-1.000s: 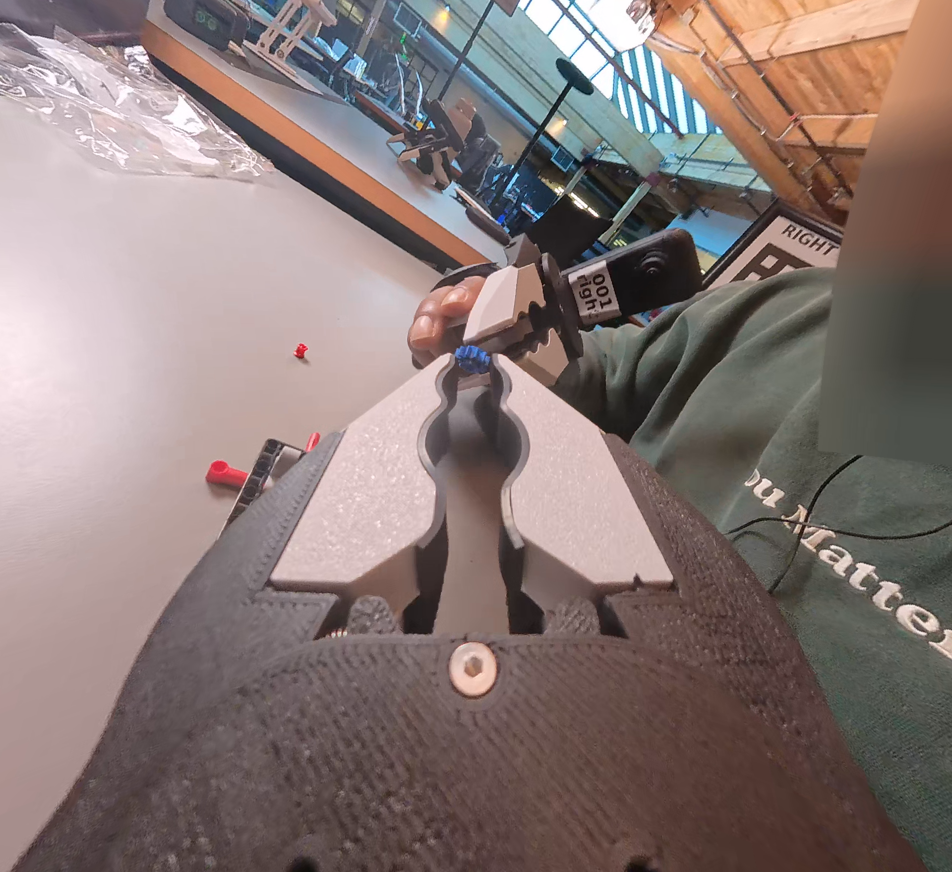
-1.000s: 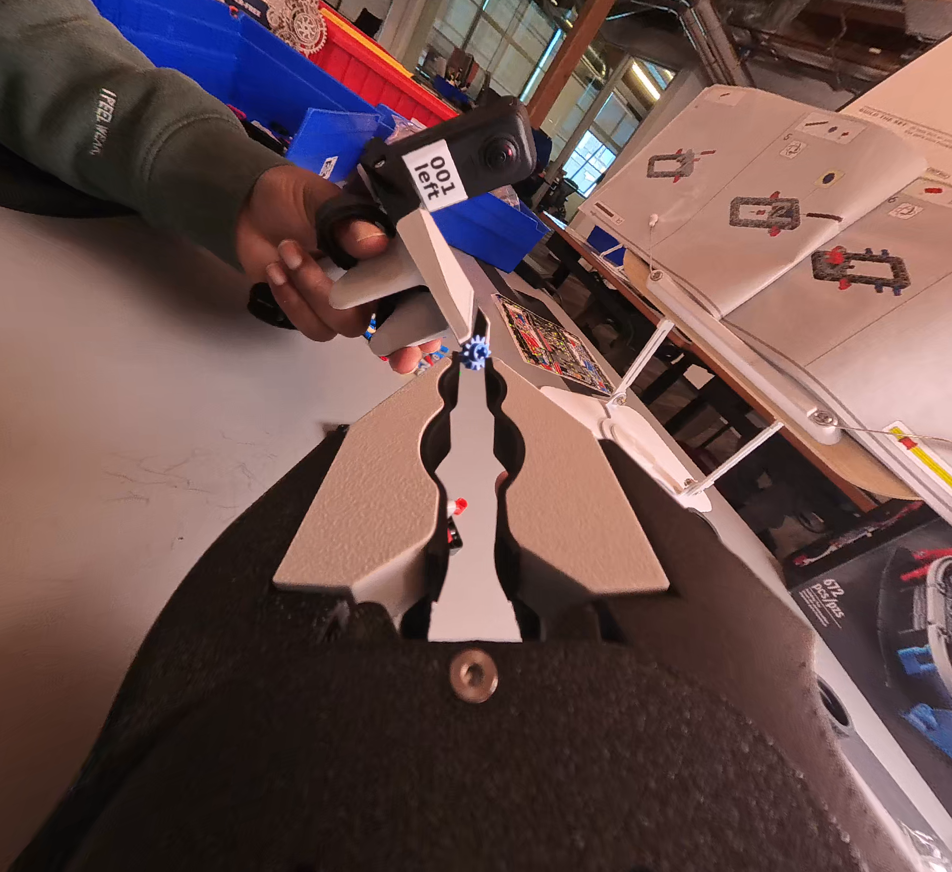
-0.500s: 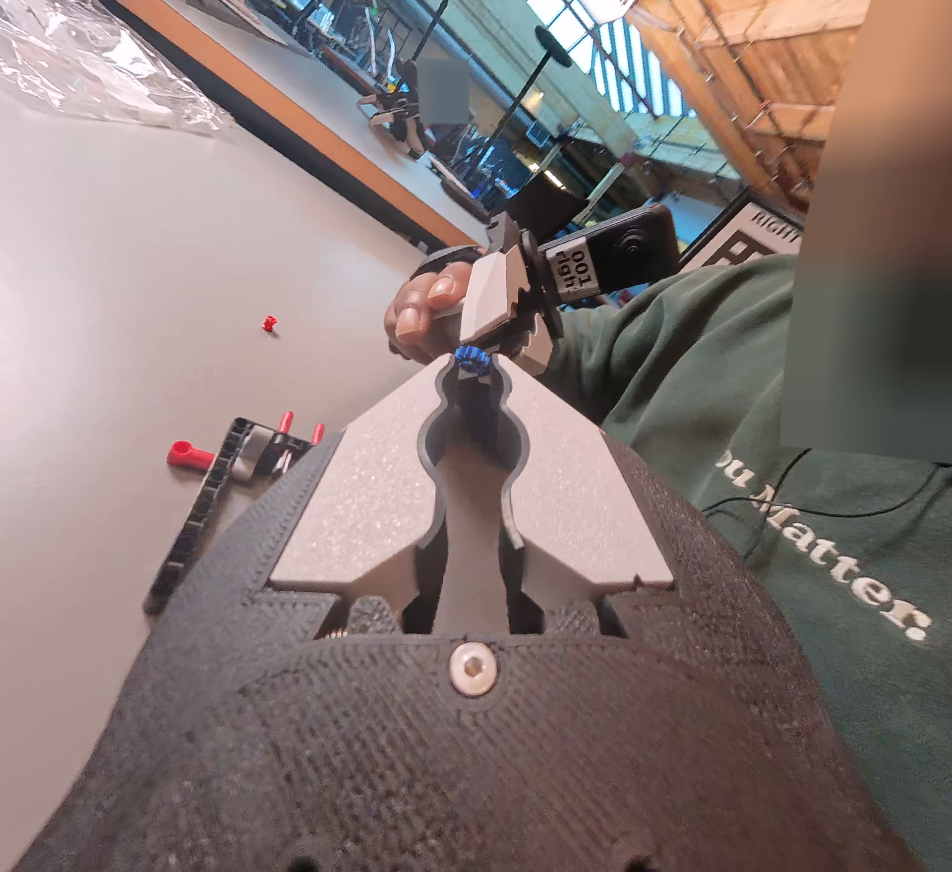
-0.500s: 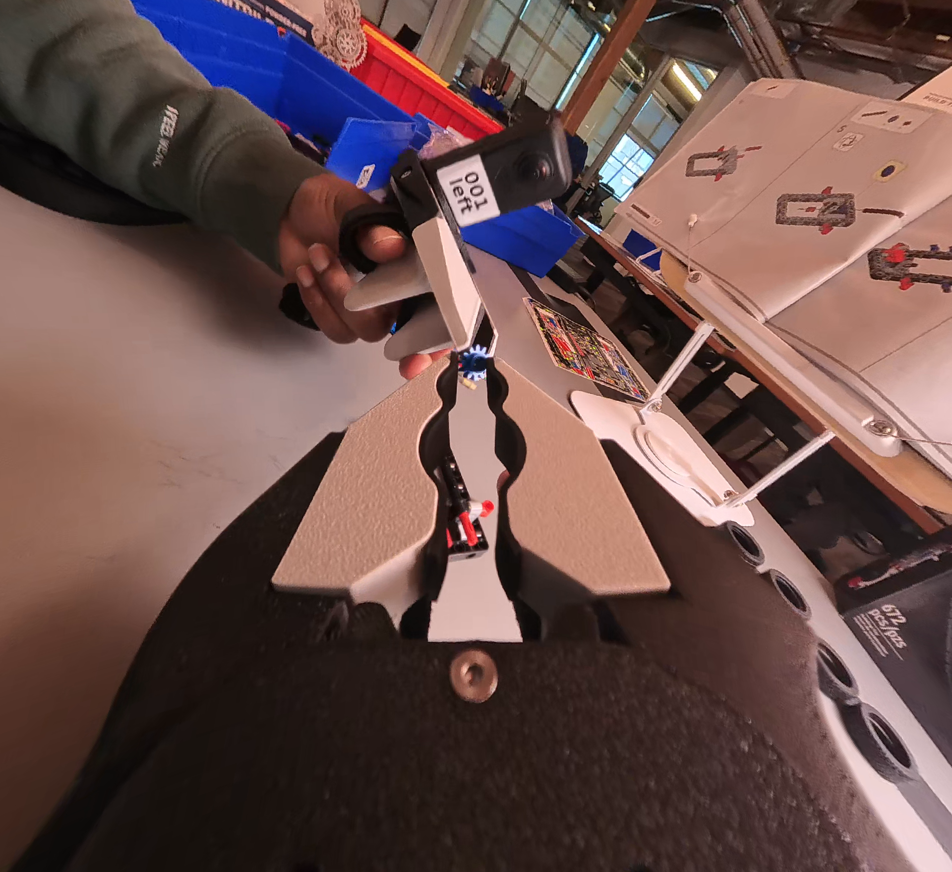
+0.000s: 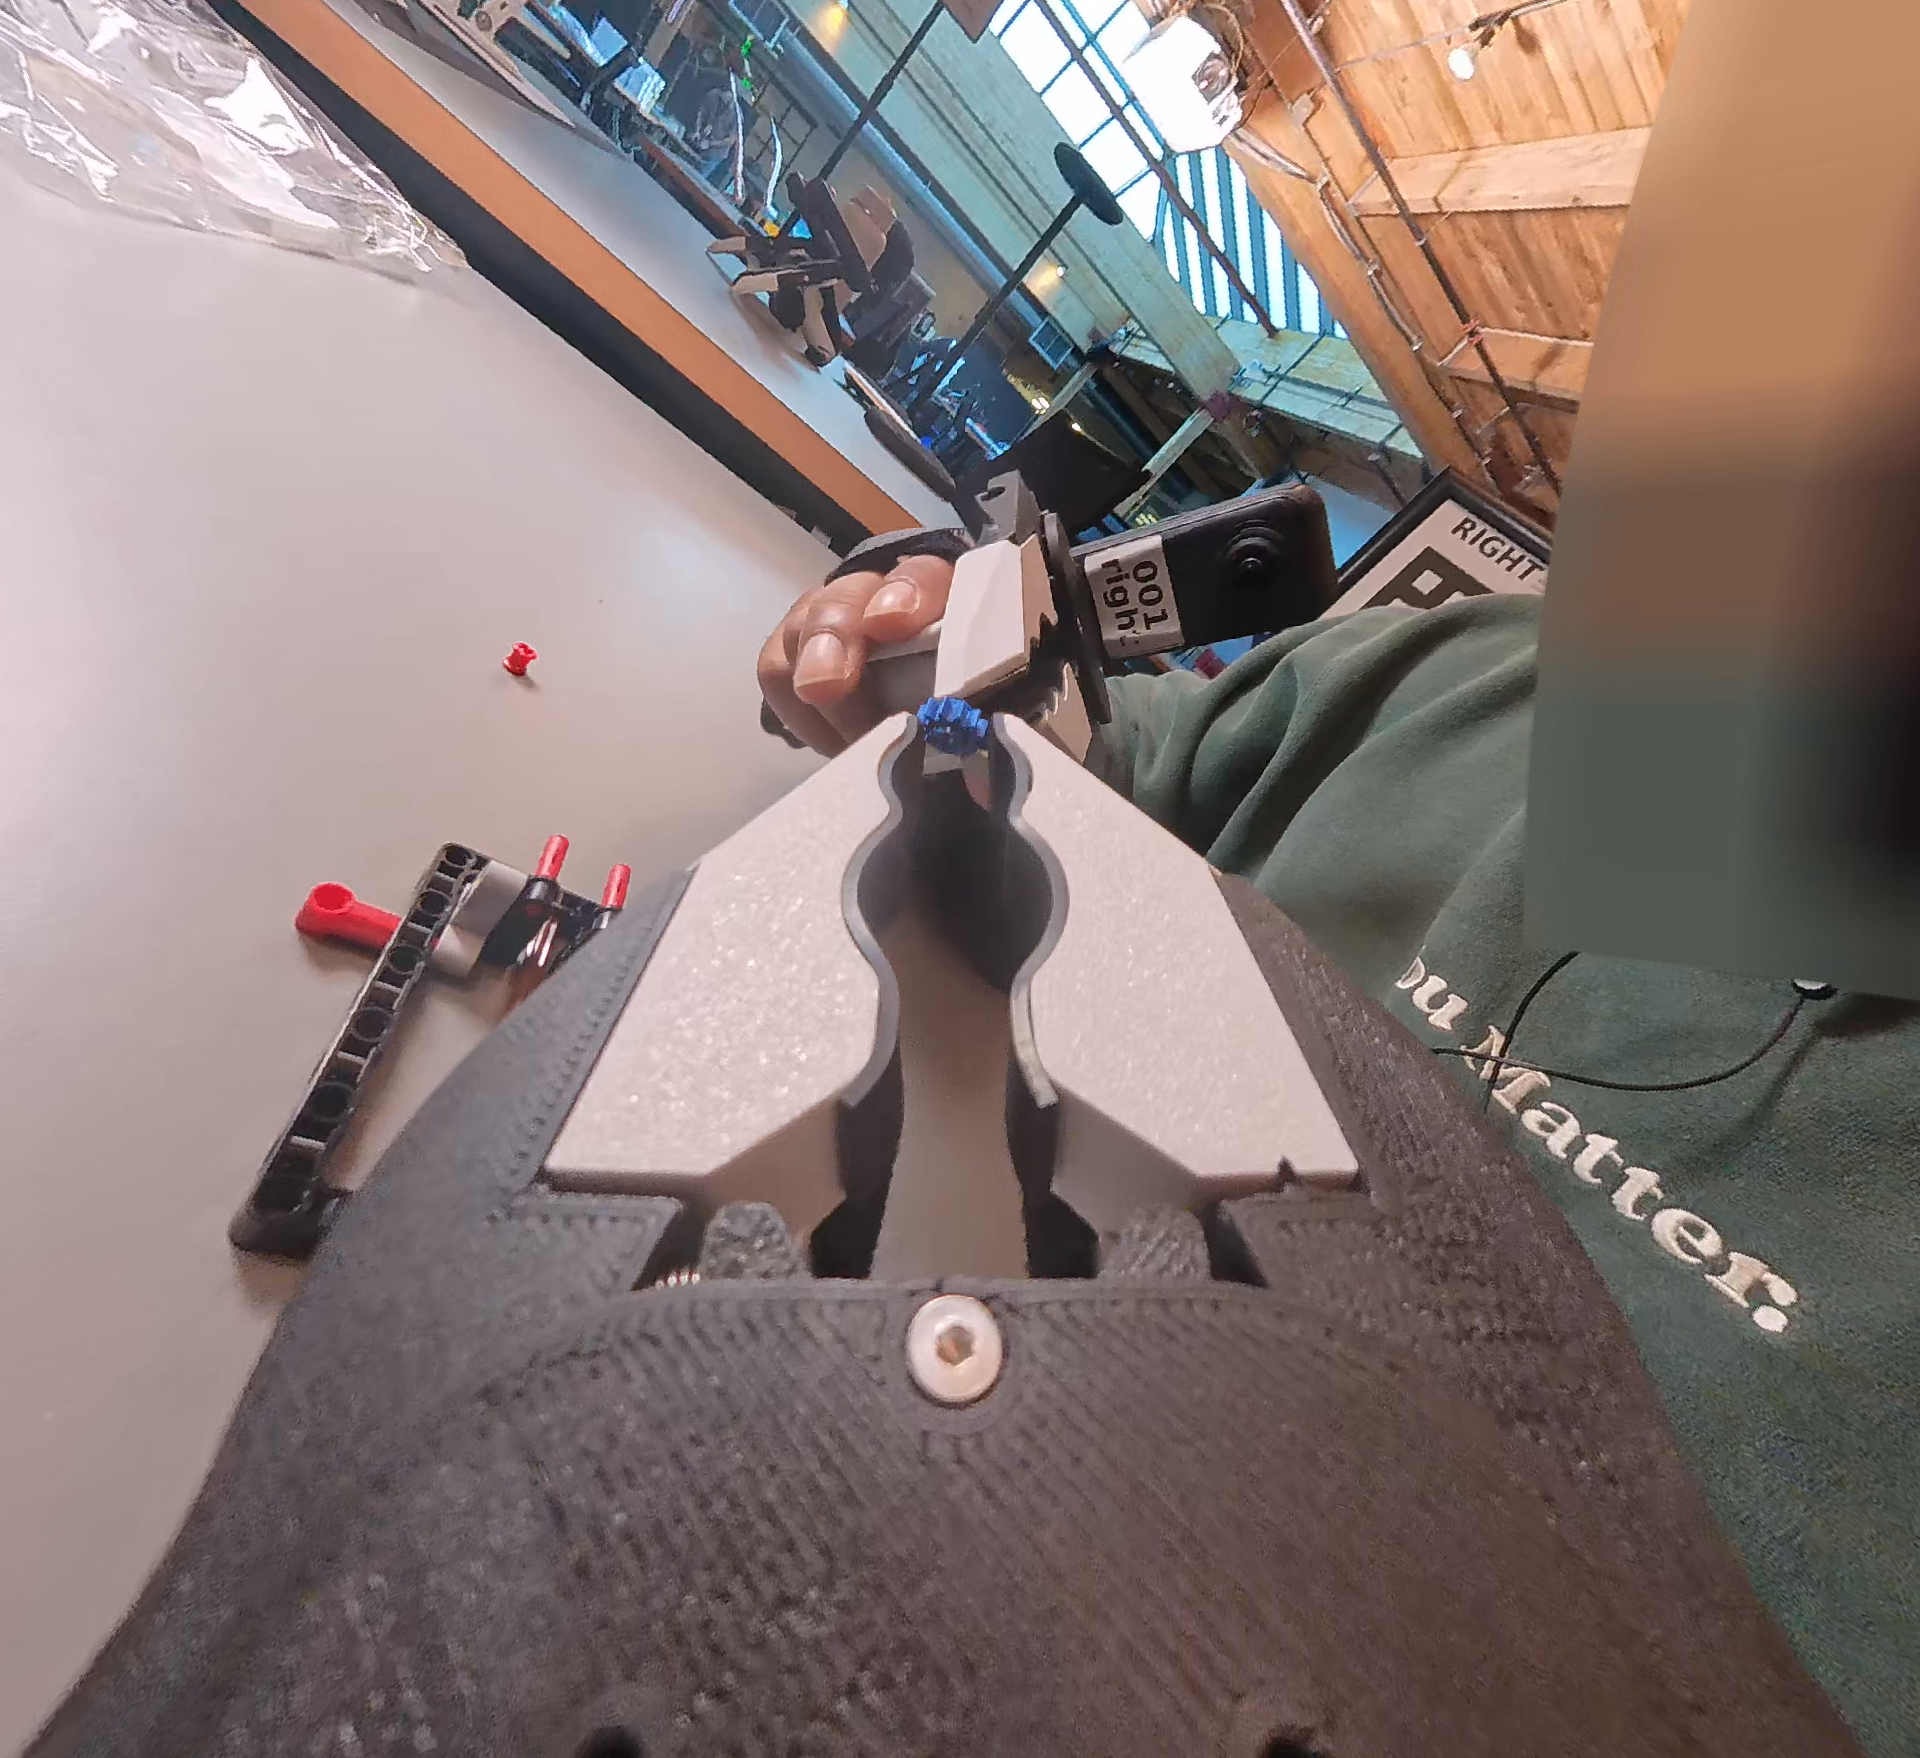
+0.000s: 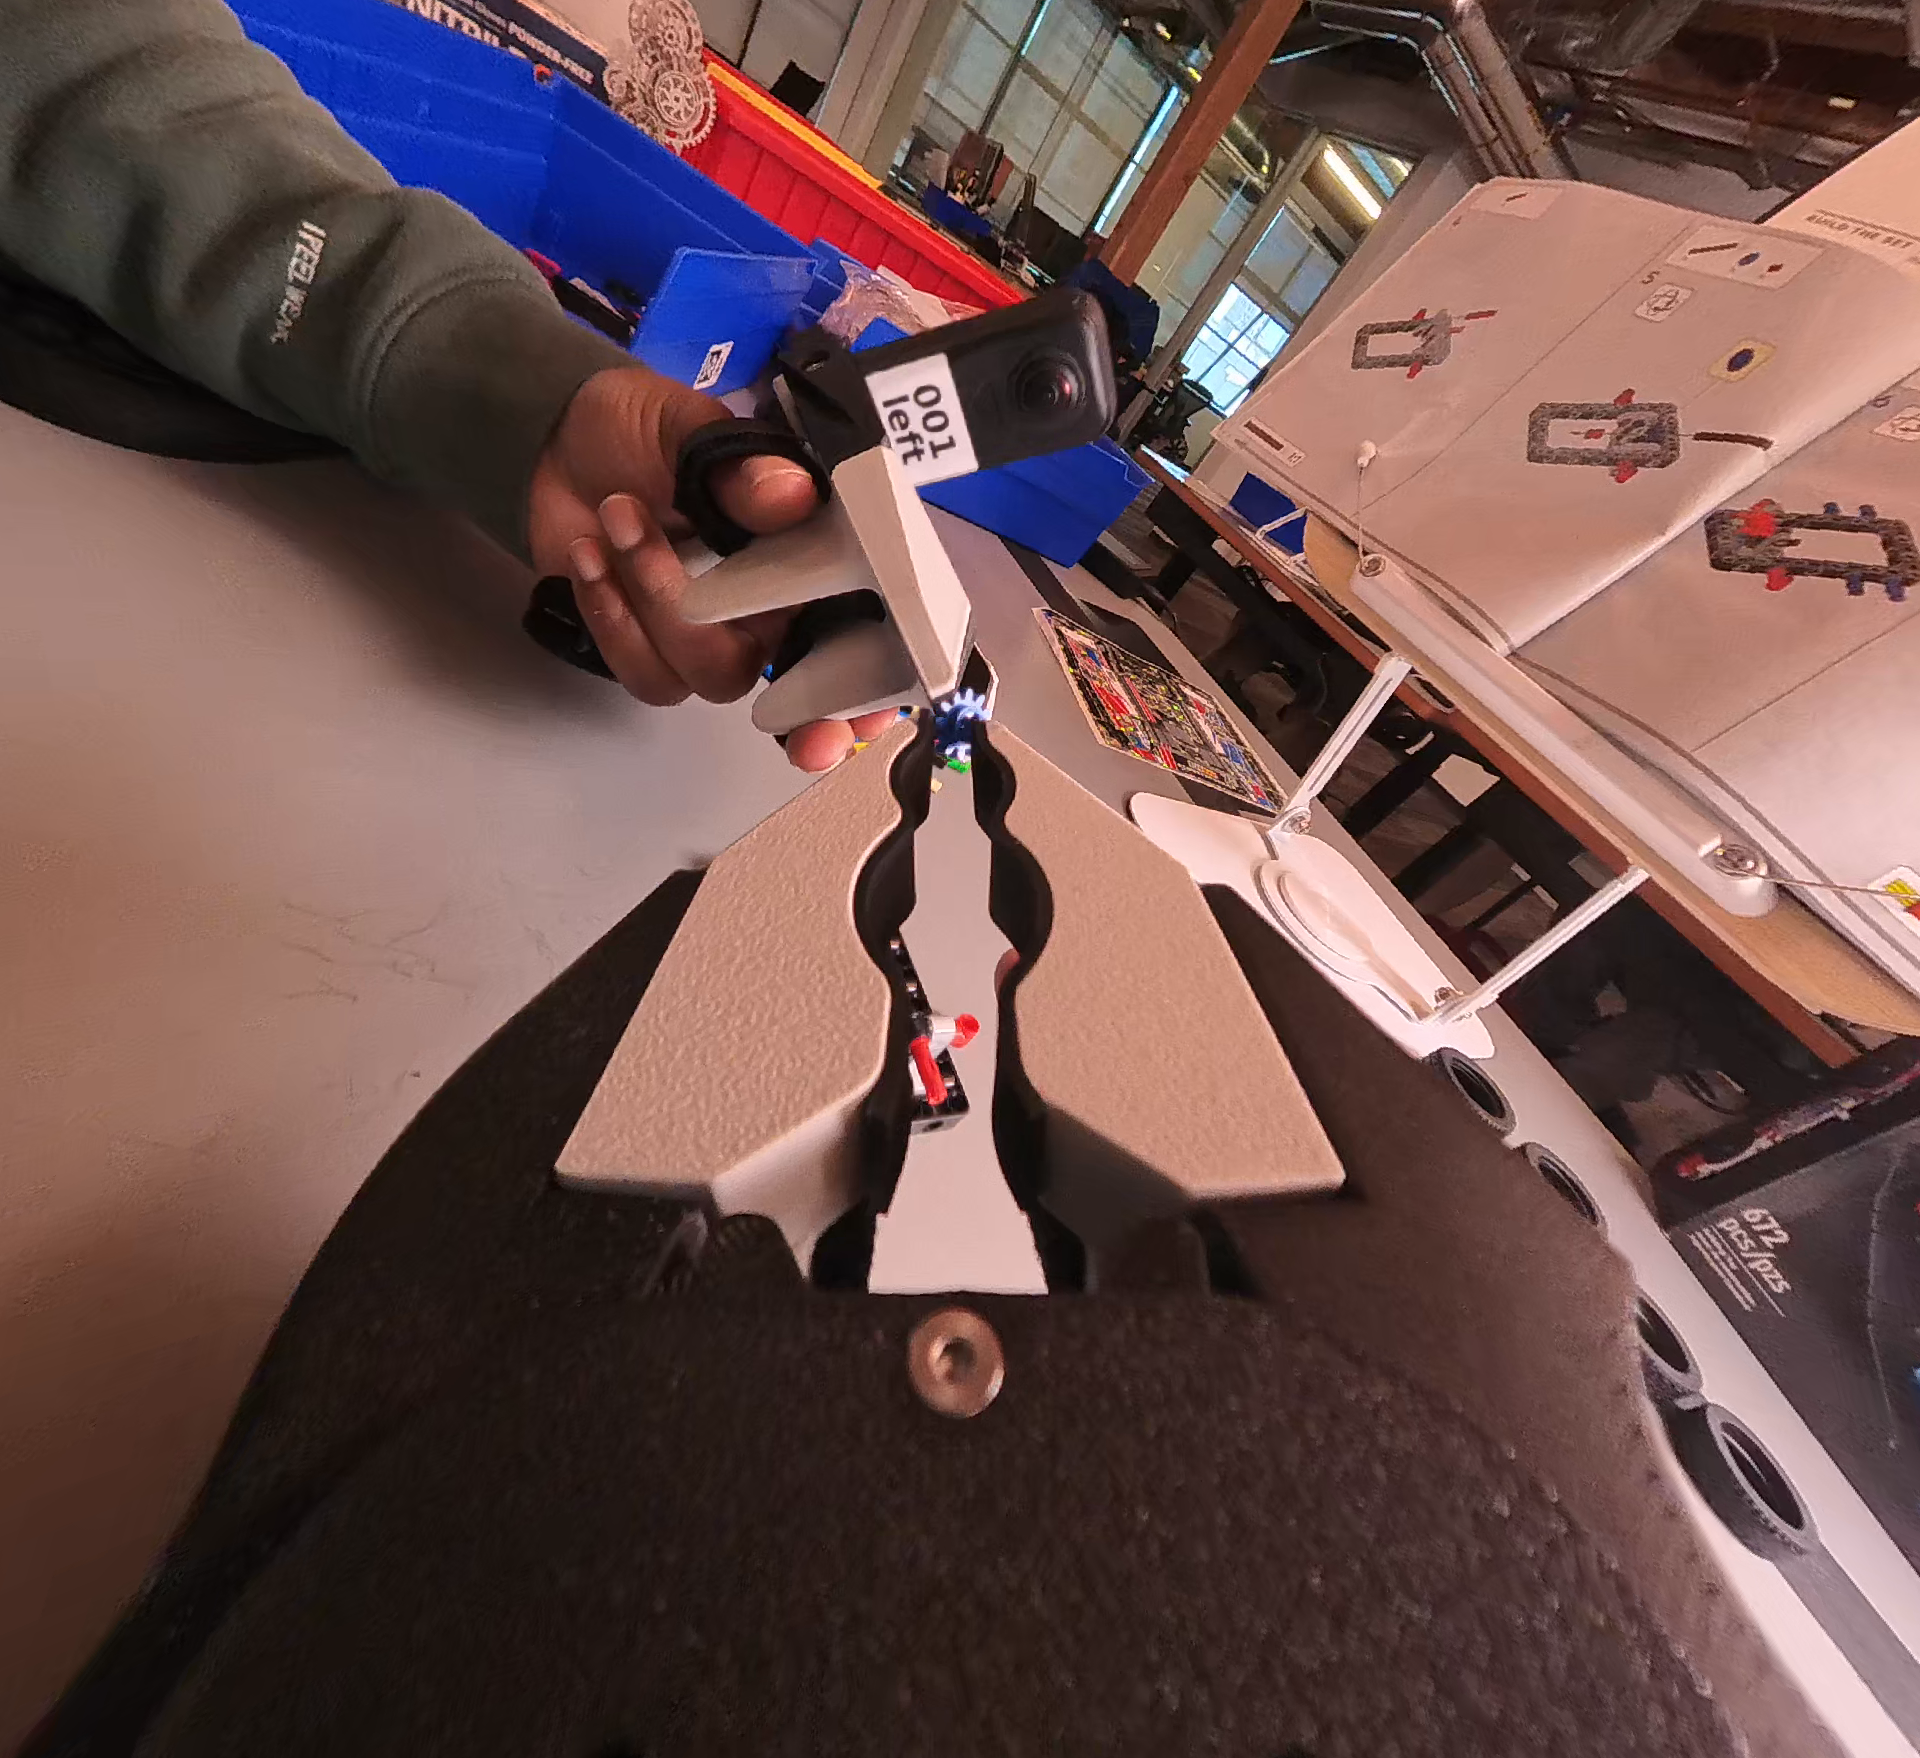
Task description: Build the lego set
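Note:
A small blue gear (image 5: 951, 729) sits held above the table, at the tips of my left gripper (image 5: 951, 747), whose fingers are closed on it. My right gripper (image 6: 954, 742) meets it tip to tip and also pinches the same blue gear (image 6: 956, 721). In the left wrist view the right gripper (image 5: 997, 669) comes in from above. A black beam frame (image 5: 353, 1022) with red pins and a grey part lies on the table at the left. It also shows through the gap between the right fingers (image 6: 935, 1064).
A loose red piece (image 5: 516, 659) and a clear plastic bag (image 5: 135, 98) lie on the table. An open instruction booklet (image 6: 1610, 461) stands on a holder at the right, with a sticker sheet (image 6: 1153, 711), black tyres (image 6: 1745, 1490) and blue bins (image 6: 468, 129) around. Only a small space, under 4 cm, lies between the two pairs of fingers. From either gripper's tips it is about 20 cm to the loose red piece (image 5: 516, 659).
Both grippers stay joined at the blue gear. The pair has shifted, so more of the black frame shows at the left and between the right fingers.

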